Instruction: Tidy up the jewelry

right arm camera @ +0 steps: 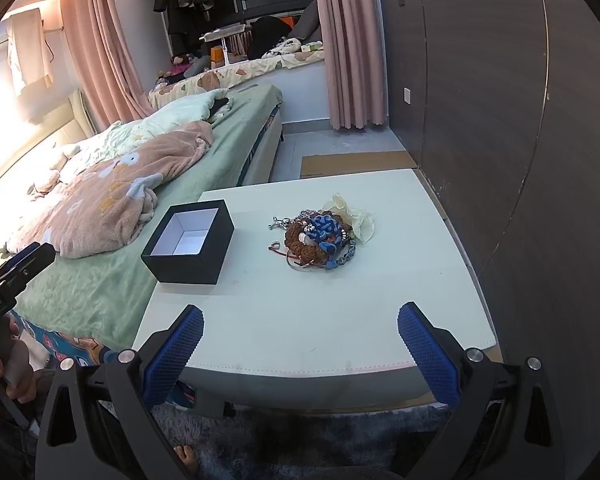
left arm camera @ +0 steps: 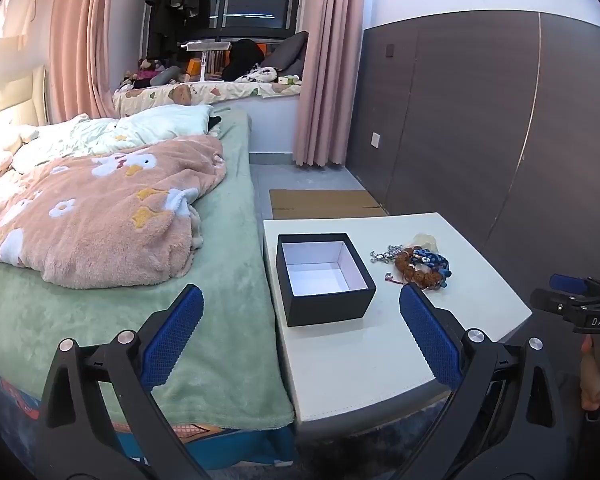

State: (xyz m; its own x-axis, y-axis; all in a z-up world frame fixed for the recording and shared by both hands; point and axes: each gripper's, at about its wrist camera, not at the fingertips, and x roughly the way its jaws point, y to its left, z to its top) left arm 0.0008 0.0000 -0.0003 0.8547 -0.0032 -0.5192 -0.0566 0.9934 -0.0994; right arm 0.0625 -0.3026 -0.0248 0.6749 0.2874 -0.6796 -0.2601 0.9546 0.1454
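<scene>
A black box with a white inside stands open and empty on the left part of the white table. To its right lies a tangled pile of jewelry: brown beads, blue cord bracelets, silver chains and a pale cloth piece. My left gripper hovers open before the box's near side, nothing between its blue pads. My right gripper is open over the table's near edge, well short of the pile. Each gripper shows at the other view's edge.
A bed with a green sheet and a pink flowered blanket adjoins the table's left side. A dark wall panel rises to the right. A flat cardboard lies beyond the table. A grey rug and a person's toes are below.
</scene>
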